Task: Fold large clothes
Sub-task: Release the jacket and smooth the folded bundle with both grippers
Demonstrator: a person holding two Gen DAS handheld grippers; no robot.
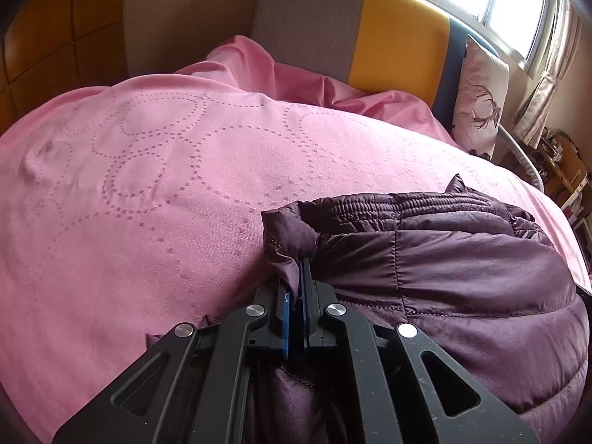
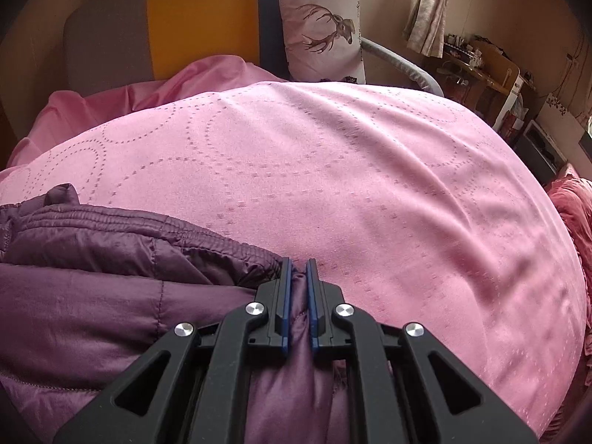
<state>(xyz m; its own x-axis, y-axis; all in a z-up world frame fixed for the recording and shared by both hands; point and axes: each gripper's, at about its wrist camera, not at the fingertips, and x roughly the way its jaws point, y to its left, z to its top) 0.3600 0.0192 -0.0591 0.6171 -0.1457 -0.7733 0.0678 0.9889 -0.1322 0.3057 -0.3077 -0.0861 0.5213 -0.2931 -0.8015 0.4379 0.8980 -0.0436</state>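
Jacket pinched at near left corner by left gripper, at near right edge by right gripper. Lying on pink bedspread, near side. Deer pillow far right against headboard.

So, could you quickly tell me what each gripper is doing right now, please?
Left gripper: closed, holding the purple jacket.
Right gripper: closed, holding the same jacket.

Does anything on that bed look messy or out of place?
Mostly tidy. The pink bedspread is bunched up against the headboard, and the purple quilted jacket lies rumpled, pinched by both grippers.
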